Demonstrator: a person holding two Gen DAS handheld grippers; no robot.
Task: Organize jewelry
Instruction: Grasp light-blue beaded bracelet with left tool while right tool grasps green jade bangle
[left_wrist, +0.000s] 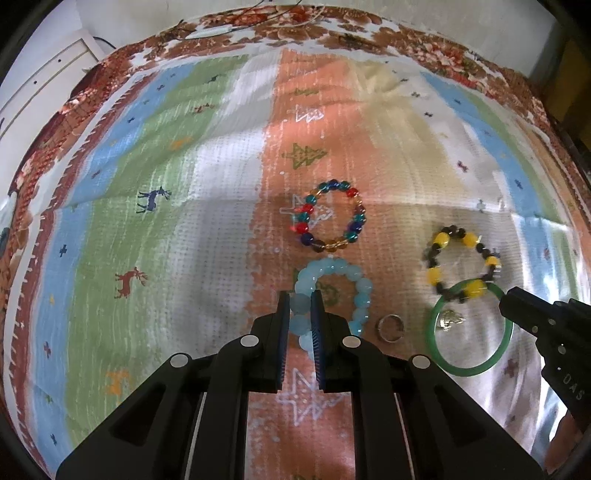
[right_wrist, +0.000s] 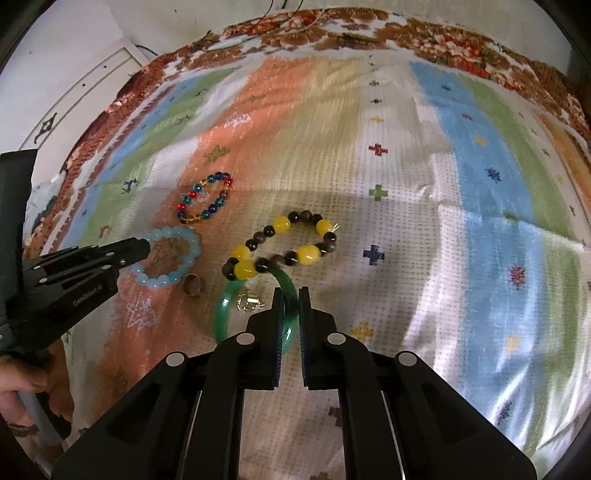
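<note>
The left gripper (left_wrist: 300, 295) has its fingers clamped on the pale blue bead bracelet (left_wrist: 332, 271); the right gripper (right_wrist: 290, 293) pinches the glossy green bangle (right_wrist: 225, 306), a yellow-and-dark bead bracelet (right_wrist: 280, 242) overlapping its far rim.

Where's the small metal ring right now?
The metal ring lies on the cloth between the light blue bead bracelet and the green bangle, just right of the left gripper.

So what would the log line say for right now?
left gripper: shut on blue bracelet | right gripper: shut on green bangle | both on cloth
</note>
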